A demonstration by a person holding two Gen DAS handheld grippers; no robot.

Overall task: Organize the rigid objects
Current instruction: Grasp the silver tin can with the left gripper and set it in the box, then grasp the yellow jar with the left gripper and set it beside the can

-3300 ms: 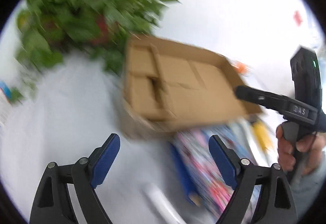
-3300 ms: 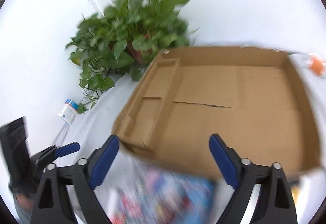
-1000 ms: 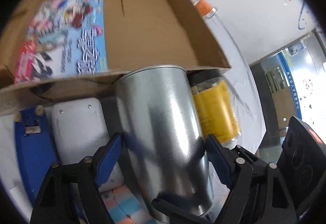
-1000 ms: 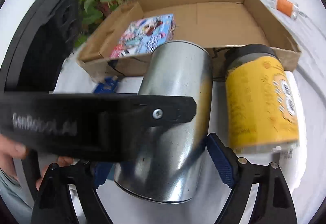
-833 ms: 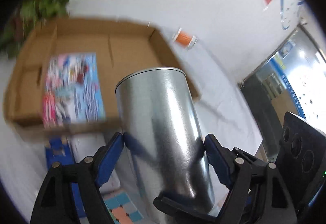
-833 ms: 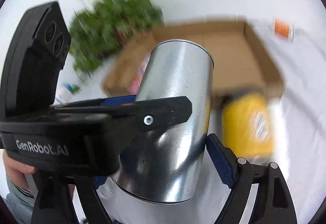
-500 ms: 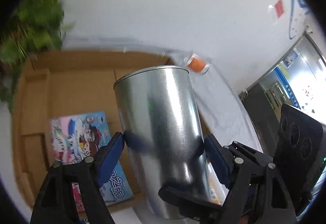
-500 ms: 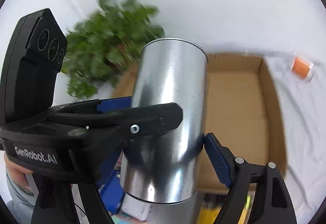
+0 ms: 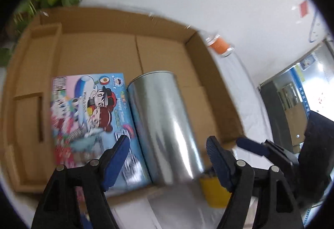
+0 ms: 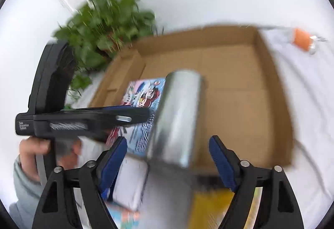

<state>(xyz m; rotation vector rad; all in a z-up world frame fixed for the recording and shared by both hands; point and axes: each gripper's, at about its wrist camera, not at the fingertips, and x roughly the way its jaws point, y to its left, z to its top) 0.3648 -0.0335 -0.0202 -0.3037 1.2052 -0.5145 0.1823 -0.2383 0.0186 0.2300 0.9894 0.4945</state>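
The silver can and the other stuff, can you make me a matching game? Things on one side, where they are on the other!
Things:
1. silver can
2. cartoon box
3. yellow jar
4. green plant

Places:
A. outside the cardboard box, by its near edge
B. lying flat on the cardboard box floor, left part
C. behind the cardboard box's far left corner
D. in the cardboard box, just right of the cartoon box

Pairs: 1-D, 2-B, 3-A, 4-C

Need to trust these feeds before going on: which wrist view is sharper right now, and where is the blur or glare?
Left wrist view is sharper: silver can shows a bright glare streak, picture box smears low down. Right wrist view is motion-blurred throughout: can, cardboard box and plant all streaked.
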